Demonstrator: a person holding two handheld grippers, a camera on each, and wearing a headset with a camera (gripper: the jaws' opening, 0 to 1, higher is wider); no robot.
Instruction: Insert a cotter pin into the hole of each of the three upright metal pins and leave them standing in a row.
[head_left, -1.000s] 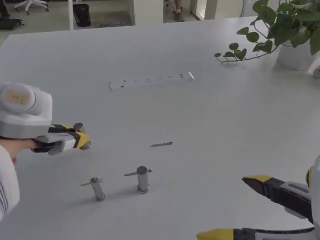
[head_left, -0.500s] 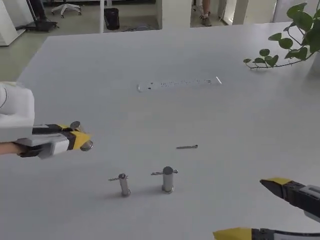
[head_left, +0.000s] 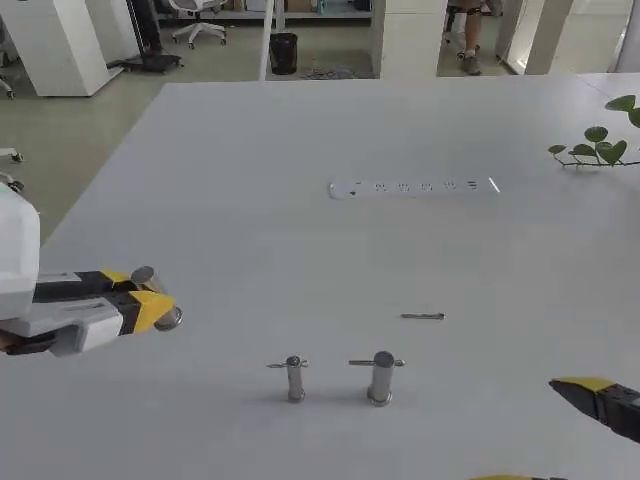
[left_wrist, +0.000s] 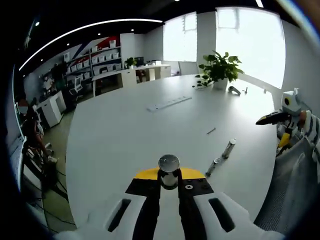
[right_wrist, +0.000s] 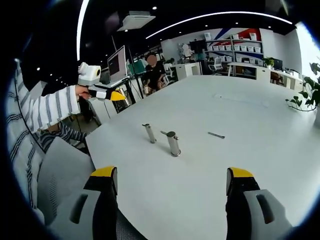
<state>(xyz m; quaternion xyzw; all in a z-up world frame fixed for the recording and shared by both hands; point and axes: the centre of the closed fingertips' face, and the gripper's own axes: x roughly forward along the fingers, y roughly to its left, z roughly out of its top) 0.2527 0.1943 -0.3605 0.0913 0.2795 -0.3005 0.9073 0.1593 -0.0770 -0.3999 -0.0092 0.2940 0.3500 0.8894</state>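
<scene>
My left gripper (head_left: 152, 297) hovers over the white table's left side, shut on a short metal pin (left_wrist: 169, 164) held crosswise in its yellow-tipped jaws. Two metal pins stand upright side by side near the front, a thinner one (head_left: 295, 378) and a thicker one (head_left: 380, 377), each with a cotter pin through its top. A loose cotter pin (head_left: 422, 316) lies flat behind them to the right. My right gripper (right_wrist: 172, 180) is open with nothing between its jaws, at the front right (head_left: 535, 435), and faces the two standing pins (right_wrist: 173, 143).
A white power strip (head_left: 415, 187) lies across the far middle of the table (head_left: 250, 160). A potted plant (head_left: 600, 145) trails leaves at the far right. The table's left edge runs close to my left gripper. Chairs and shelving stand beyond.
The head camera has swung left, so everything on the table sits further right in view. The left gripper still holds its pin; the right gripper stays open, now lower in the picture.
</scene>
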